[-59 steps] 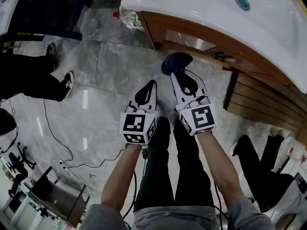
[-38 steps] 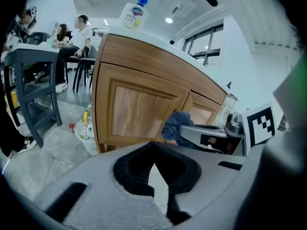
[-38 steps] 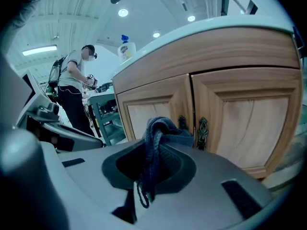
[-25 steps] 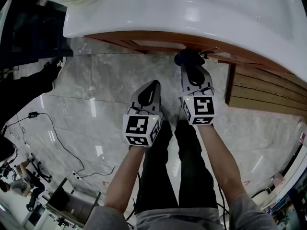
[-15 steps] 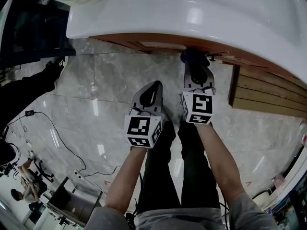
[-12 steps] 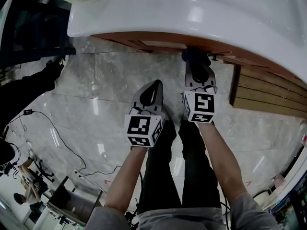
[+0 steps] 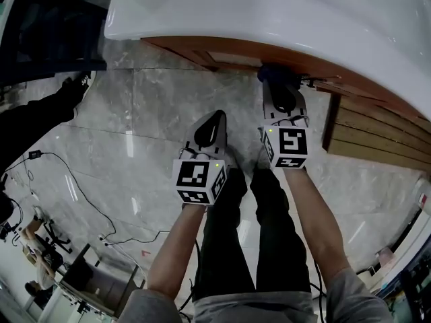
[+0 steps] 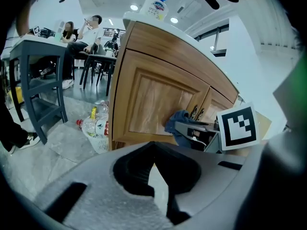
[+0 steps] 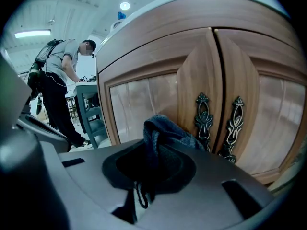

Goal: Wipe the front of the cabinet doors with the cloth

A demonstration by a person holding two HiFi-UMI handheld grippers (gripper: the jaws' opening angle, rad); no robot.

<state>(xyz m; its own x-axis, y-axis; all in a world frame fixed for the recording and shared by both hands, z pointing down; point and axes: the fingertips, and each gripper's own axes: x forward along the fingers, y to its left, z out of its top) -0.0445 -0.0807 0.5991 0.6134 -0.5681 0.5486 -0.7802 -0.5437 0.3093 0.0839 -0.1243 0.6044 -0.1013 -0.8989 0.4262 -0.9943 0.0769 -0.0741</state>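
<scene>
I'm watching the person standing close to the cabinet. The right gripper point(image 7: 281, 89) is reaching up under the white basin point(image 7: 269, 19) at the top of the head view. Its fingers are clamping a bunched blue cloth point(image 9: 165, 131) so that the wad is sticking out past the tips. That seems deliberate: the soft bundle is leading, so fabric rather than plastic is meeting the wood.

In the right gripper view the cloth is sitting mid-frame against the doors point(image 9: 139, 107), just beside the two ornate handles point(image 9: 203, 115) where the two leaves are meeting. It is touching or nearly touching the wood, and I cannot tell which. A loose thread is dangling from it at lower centre.

The left gripper point(image 7: 217, 116) is hanging lower in the head view, over the floor point(image 7: 135, 113) and apart from the cabinet. Its fingers are drawn together on nothing, and it is probably idling there so as not to block the stroke.

I'd judge the wiping is only just starting near the seam, with both panels left to cover
</scene>
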